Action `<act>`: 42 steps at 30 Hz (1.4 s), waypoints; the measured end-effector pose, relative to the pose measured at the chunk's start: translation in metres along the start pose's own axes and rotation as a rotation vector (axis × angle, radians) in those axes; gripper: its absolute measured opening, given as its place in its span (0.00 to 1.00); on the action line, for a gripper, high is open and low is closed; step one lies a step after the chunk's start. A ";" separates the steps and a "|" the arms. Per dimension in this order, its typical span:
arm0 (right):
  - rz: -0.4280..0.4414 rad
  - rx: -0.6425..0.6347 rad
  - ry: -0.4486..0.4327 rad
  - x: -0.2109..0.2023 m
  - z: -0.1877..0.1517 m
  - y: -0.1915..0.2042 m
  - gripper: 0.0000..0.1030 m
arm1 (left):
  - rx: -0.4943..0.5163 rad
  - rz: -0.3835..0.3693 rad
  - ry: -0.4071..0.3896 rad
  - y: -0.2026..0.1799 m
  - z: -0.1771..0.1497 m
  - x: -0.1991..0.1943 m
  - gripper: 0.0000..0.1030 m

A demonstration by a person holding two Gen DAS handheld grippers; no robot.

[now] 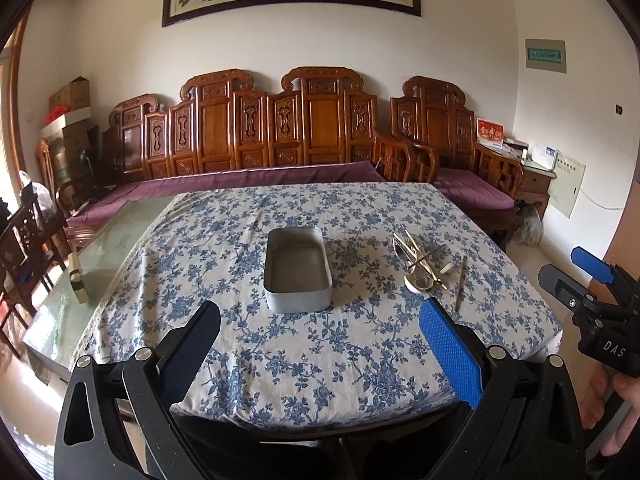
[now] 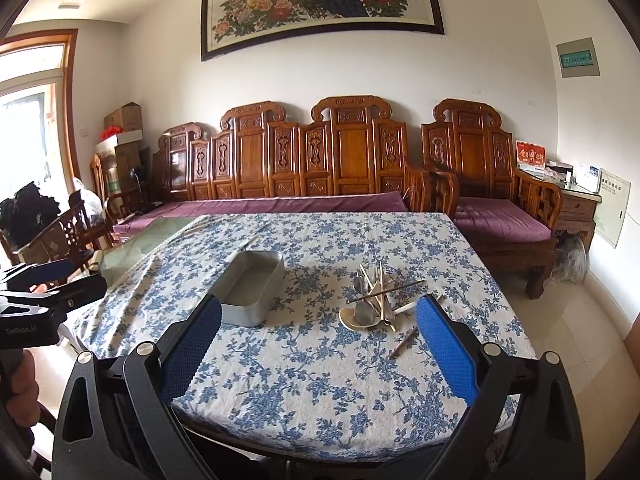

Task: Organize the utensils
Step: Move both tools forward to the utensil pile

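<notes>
A: Table (image 1: 280, 360), floral cloth: near edge below both grippers, bare cloth ahead.
B: Metal tray (image 1: 298, 268): empty, ahead of left gripper (image 1: 320, 344), left of right gripper (image 2: 318, 338).
A: Utensil pile (image 2: 374, 300): right of tray, apart; one chopstick (image 2: 402, 343) loose beside it.
B: Both grippers: level, jaws wide apart, holding nothing, short of the table edge.

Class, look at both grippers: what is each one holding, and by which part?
Nothing is held. The left gripper and right gripper are both open and empty, short of the tin and the utensils.
</notes>
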State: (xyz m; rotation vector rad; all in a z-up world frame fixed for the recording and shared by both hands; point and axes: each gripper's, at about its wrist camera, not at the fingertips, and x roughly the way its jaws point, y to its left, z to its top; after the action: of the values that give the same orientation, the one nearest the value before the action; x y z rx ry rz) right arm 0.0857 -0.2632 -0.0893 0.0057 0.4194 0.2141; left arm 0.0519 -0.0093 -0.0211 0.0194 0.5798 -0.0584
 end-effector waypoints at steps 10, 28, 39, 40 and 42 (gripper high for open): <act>-0.008 -0.022 0.121 0.083 0.007 -0.041 0.74 | 0.051 -0.065 0.079 -0.007 0.014 0.071 0.94; -0.088 -0.008 0.442 0.253 -0.039 -0.126 0.61 | 0.148 -0.154 0.244 -0.037 0.022 0.202 0.94; -0.117 0.004 0.562 0.299 -0.073 -0.146 0.59 | 0.168 -0.241 0.337 -0.072 0.024 0.270 0.86; -0.119 0.006 0.575 0.301 -0.077 -0.150 0.59 | 0.170 -0.251 0.344 -0.077 0.024 0.276 0.84; -0.130 0.016 0.605 0.305 -0.085 -0.159 0.59 | 0.170 -0.275 0.363 -0.088 0.026 0.290 0.79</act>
State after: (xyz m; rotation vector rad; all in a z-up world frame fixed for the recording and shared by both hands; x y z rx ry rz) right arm 0.3554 -0.3584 -0.2972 -0.0726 1.0209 0.0798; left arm 0.3028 -0.1124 -0.1588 0.1171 0.9364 -0.3776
